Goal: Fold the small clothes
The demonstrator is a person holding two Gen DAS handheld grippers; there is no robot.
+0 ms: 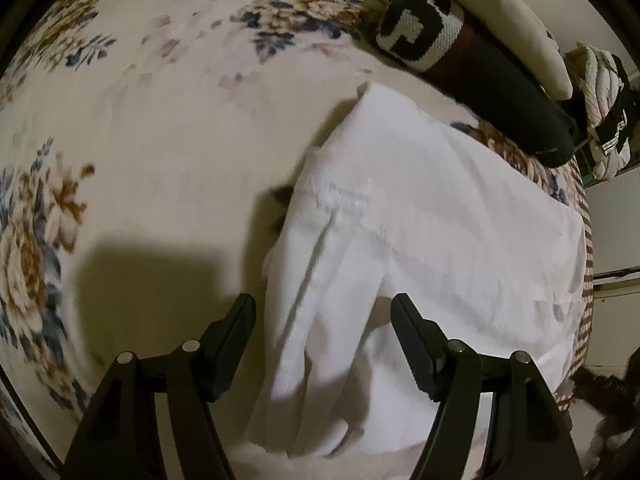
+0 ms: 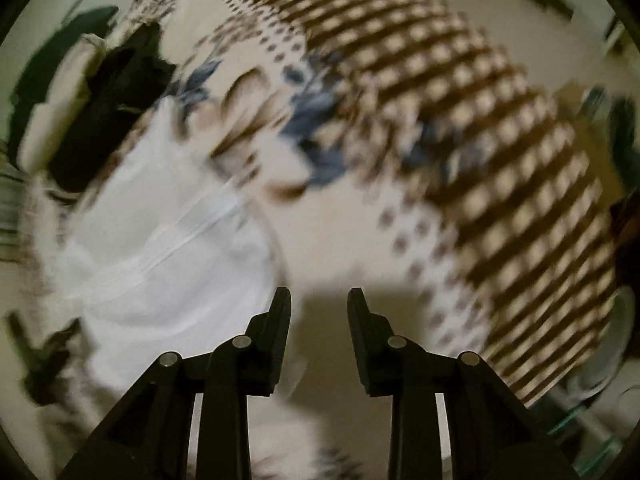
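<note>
A white garment (image 1: 420,220) lies partly folded on a floral bedspread (image 1: 160,100), with a stitched hem running across it. My left gripper (image 1: 322,314) points down over its near edge, open wide; a fold of the cloth lies between the fingers and the pads do not press on it. The right wrist view is blurred. There the white garment (image 2: 168,240) is at the left, and my right gripper (image 2: 319,300) hangs over bare bedspread (image 2: 340,240) just beside its edge. Its jaws stand a narrow gap apart with nothing between them.
Behind the white garment lie a black-and-white knit piece (image 1: 416,28), a black garment (image 1: 512,92) and a cream one (image 1: 500,20). More clothes (image 1: 604,92) are piled at the far right. The bedspread's brown checked border (image 2: 460,120) marks the bed's edge.
</note>
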